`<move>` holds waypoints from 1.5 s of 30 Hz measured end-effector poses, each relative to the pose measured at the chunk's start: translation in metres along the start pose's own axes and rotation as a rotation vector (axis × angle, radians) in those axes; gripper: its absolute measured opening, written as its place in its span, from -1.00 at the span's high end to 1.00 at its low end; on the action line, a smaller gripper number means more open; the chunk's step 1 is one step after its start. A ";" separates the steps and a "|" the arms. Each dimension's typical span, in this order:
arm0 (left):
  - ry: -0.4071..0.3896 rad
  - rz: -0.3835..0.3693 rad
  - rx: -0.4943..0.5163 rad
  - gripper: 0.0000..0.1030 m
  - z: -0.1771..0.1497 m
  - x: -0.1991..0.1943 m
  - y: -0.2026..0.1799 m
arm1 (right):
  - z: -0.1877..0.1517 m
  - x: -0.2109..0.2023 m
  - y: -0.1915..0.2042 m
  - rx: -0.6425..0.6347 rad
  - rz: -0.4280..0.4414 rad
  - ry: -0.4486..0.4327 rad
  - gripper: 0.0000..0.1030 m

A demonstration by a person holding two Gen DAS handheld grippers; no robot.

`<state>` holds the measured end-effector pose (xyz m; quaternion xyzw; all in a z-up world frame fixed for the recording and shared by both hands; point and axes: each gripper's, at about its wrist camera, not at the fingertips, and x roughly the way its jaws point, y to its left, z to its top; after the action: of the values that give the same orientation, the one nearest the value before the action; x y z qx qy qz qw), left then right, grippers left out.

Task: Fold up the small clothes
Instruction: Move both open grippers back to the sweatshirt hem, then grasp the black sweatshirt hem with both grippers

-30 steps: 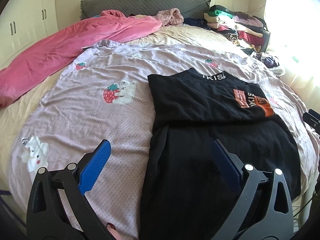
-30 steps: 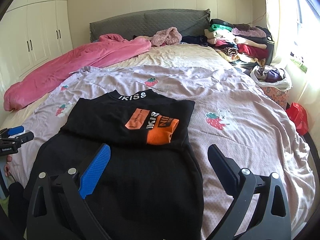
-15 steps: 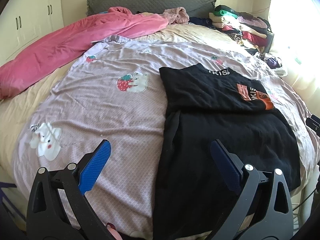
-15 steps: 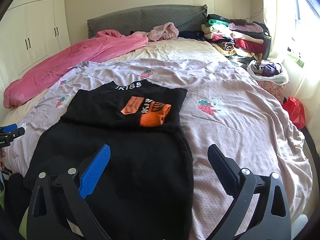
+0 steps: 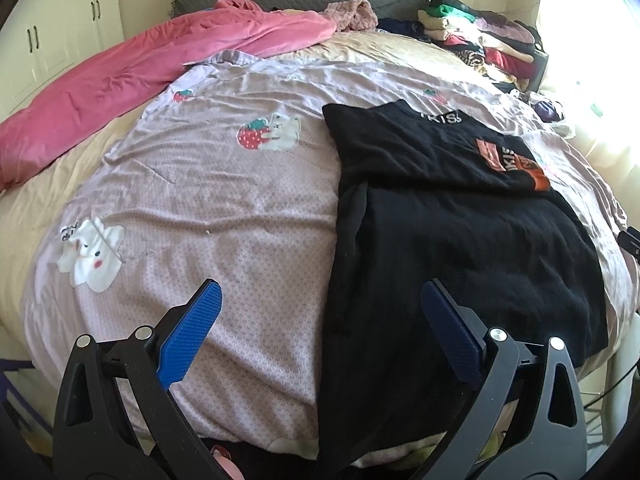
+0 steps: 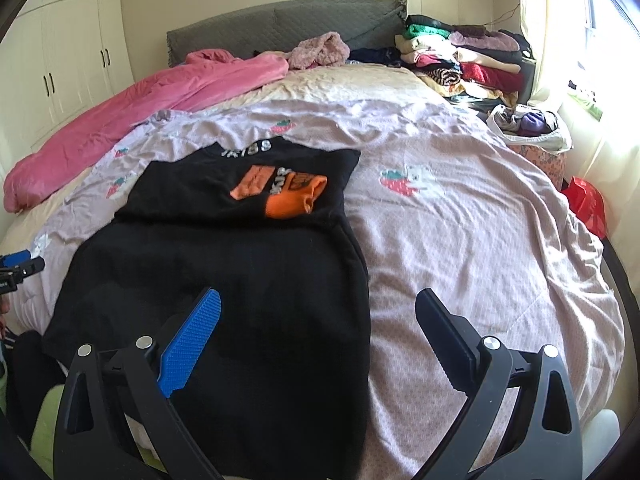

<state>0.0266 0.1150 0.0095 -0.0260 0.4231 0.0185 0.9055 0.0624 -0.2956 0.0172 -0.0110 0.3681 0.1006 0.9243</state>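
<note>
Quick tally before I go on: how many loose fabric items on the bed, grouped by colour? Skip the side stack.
Black: 1, black sweatshirt with orange patch
Pink: 2, bright pink quilt and fuzzy dusty-pink garment
Lilac: 1, lilac strawberry-print cover
Dark navy: 1, crumpled dark garment by the headboard
Total: 5

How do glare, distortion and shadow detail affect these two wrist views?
Left wrist view: the window at upper right blows out, washing out the clothes pile beside it; fisheye bows the bed. Right wrist view: the window also glares, though the pile stays readable. In both, the black sweatshirt loses fold detail in near-uniform dark; both open grippers, left gripper and right gripper, look sharp.
</note>
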 end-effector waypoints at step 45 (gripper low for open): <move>0.161 -0.063 0.026 -0.63 -0.057 0.036 -0.013 | -0.069 0.030 -0.007 0.002 0.048 0.195 -0.89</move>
<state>0.0071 0.0992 -0.0540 -0.0289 0.4936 -0.0176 0.8690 0.0379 -0.3035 -0.0536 -0.0108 0.4566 0.1206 0.8814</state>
